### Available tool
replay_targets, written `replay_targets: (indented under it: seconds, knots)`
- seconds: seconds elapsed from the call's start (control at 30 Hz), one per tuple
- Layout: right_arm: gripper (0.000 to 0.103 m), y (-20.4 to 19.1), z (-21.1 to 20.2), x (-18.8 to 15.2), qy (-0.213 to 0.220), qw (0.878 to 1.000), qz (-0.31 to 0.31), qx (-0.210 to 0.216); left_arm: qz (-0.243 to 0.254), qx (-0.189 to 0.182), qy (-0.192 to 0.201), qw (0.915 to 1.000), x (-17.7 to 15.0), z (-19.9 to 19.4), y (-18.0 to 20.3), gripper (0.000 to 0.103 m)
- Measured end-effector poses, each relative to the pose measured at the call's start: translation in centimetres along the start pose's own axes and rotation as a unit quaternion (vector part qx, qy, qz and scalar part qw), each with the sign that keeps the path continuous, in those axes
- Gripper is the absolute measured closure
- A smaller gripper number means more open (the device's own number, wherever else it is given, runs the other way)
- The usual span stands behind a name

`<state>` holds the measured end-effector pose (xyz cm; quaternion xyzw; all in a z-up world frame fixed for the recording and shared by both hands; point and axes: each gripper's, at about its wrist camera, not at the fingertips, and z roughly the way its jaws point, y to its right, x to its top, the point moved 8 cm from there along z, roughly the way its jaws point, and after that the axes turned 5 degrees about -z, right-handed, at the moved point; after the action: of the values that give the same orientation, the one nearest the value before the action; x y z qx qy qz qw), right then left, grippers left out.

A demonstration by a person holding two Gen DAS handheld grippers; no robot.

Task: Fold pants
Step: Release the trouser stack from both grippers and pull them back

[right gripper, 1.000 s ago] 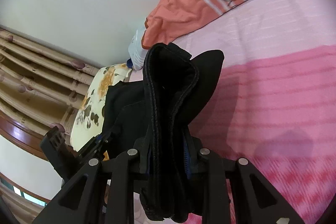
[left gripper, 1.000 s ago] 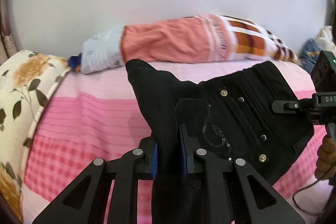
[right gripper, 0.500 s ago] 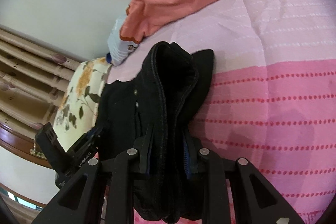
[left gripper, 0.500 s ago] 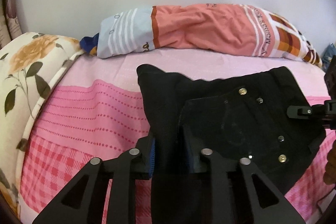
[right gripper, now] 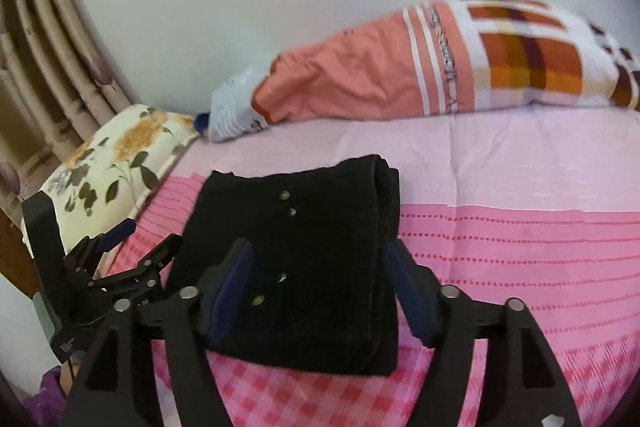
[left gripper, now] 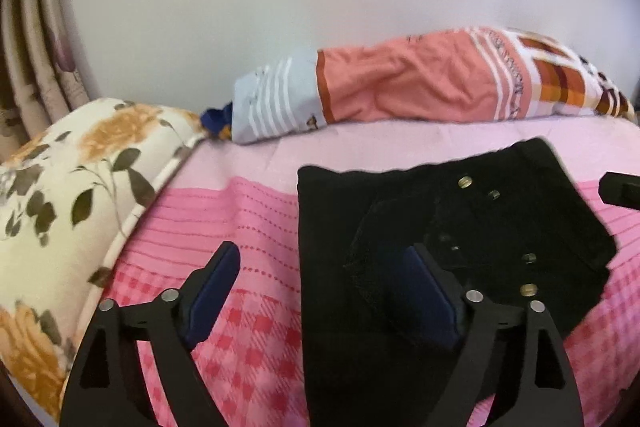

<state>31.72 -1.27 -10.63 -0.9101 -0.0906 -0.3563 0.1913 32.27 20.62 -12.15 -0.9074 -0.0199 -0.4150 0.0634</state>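
Note:
The black pants (left gripper: 400, 227) lie folded into a compact rectangle on the pink bedspread (left gripper: 240, 211), metal buttons facing up. They also show in the right wrist view (right gripper: 304, 251). My left gripper (left gripper: 324, 287) is open, its jaws wide over the pants' left edge, holding nothing. My right gripper (right gripper: 316, 283) is open, its fingers straddling the pants' right part without gripping. The left gripper shows in the right wrist view (right gripper: 136, 247), and the tip of the right gripper at the left view's right edge (left gripper: 620, 189).
A floral pillow (left gripper: 68, 195) lies at the bed's left edge. A rolled orange and striped quilt (left gripper: 420, 87) lies against the white wall at the back. Curtains (right gripper: 52, 67) hang at the far left. Pink bedspread (right gripper: 520, 227) stretches to the right.
Both grippers were shut on the black pants held above the bed. The pants now lie flat and folded on the bedspread, and both grippers have opened and let go.

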Motion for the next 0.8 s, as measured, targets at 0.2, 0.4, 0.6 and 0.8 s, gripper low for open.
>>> replay_targets:
  seconds: [0.2,0.4,0.6,0.8]
  knots:
    - [0.029,-0.9,-2.6,-1.8,0.022,0.999,0.008,-0.023,-0.023,-0.005,0.021,0.9995,0.6,-4.4,0.9,0.015]
    - [0.02,-1.8,-3.5,-3.1,0.029,0.999,0.027,-0.029,-0.053,-0.021,0.03,0.9979,0.7,-8.0,1.6,0.014]
    - [0.018,-3.0,-5.6,-3.3,0.042,0.998,0.007,-0.05,-0.054,-0.028,0.055,0.9966,0.9,-11.7,2.1,0.014]
    - [0.011,-3.5,-8.6,-2.8,0.073,0.996,0.009,-0.058,-0.03,-0.015,0.099,0.9945,1.7,-15.9,3.1,0.0]
